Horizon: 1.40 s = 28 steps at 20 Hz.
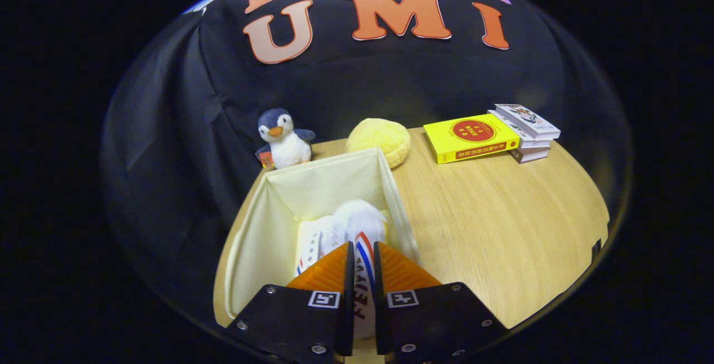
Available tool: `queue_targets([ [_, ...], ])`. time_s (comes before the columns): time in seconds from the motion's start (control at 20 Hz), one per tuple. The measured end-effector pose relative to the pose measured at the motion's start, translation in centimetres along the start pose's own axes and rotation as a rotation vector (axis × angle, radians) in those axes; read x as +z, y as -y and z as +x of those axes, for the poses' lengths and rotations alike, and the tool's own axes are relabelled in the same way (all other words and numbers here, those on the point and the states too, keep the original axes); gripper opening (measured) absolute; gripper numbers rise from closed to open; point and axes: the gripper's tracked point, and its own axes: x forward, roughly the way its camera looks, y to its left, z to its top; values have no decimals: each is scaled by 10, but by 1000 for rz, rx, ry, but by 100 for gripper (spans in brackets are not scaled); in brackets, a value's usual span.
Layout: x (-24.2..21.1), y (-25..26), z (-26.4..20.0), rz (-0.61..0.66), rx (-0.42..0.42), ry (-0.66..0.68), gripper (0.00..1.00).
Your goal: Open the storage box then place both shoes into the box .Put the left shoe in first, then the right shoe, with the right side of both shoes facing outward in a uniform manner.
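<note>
- The gripper [363,252] has its two fingers drawn close together, pinching the heel end of a white sneaker with a red and blue stripe [357,224]; both fingers press on the strip of shoe between them.
- That held white sneaker hangs inside the open cream fabric storage box [268,224], toe pointing away from the fingers, near the box's right wall.
- A second white shoe [312,244] lies just to the left of the held one, lower in the same box, partly hidden by the left finger.
- The box stands with its top open on a light wooden table [502,219], at the table's left part.
- Just beyond the box's far right corner sits a round yellow plush cushion [379,140], touching or nearly touching the rim.
- Beyond the far left corner stands a small blue-and-white plush penguin [281,138], upright against the black cloth wall.
- Farther right on the table lies a yellow book with a red circle [471,137], leaning against a short stack of pale books [527,130].
</note>
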Motion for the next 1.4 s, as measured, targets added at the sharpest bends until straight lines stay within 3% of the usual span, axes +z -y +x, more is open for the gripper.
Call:
queue_targets([
  [0.1,15,1,-8,-16,-7,36,35],
  [0.15,18,2,-12,-25,-5,44,53],
  [0.35,37,22,-25,-24,-10,85,97],
  [0.65,88,98,-60,-24,-38,172,98],
  [1.05,150,240,-112,-48,-94,278,98],
  [1.4,168,337,-152,-135,-130,347,98],
])
